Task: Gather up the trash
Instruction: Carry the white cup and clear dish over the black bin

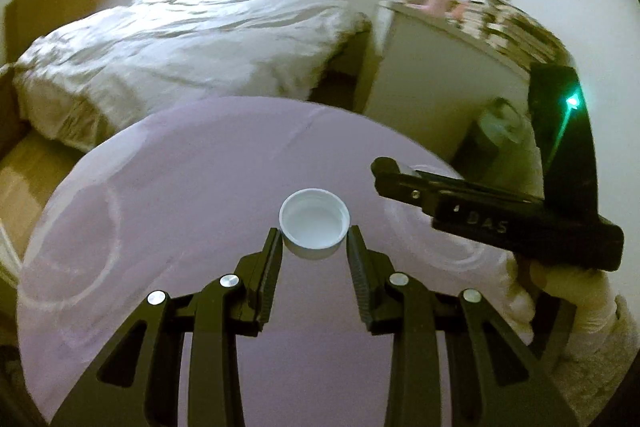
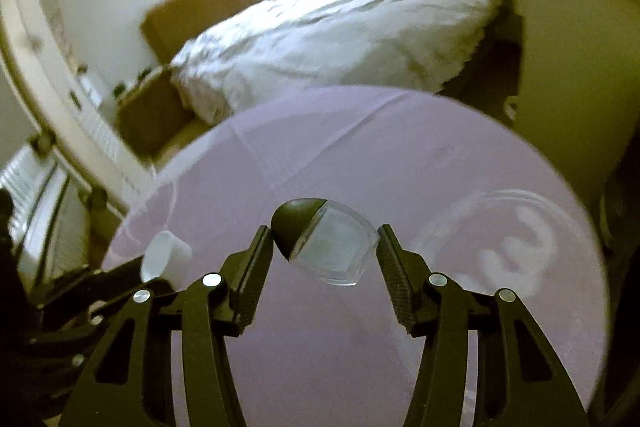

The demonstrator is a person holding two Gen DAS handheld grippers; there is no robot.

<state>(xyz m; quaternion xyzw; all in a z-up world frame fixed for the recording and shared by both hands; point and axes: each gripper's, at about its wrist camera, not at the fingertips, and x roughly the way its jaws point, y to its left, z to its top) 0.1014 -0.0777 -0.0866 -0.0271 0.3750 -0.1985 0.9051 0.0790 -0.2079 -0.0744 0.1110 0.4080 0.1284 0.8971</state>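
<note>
A small white plastic cup (image 1: 314, 225) sits pinched between the tips of my left gripper (image 1: 315, 234), open side up, above the lilac round table (image 1: 200, 187). The same cup (image 2: 164, 255) shows at the lower left of the right wrist view. My right gripper (image 2: 325, 231) is shut on a clear plastic container with a dark rounded end (image 2: 326, 243). One pad presses the dark end and the other the clear side. In the left wrist view the right gripper (image 1: 394, 173) reaches in from the right, held by a gloved hand (image 1: 568, 299).
Clear round plastic lids lie flat on the tablecloth, one to the left (image 1: 80, 247) and one to the right (image 2: 500, 239). Behind the table are a bed with white covers (image 1: 180, 43), cardboard boxes (image 2: 208, 7) and a white cabinet (image 1: 432, 87).
</note>
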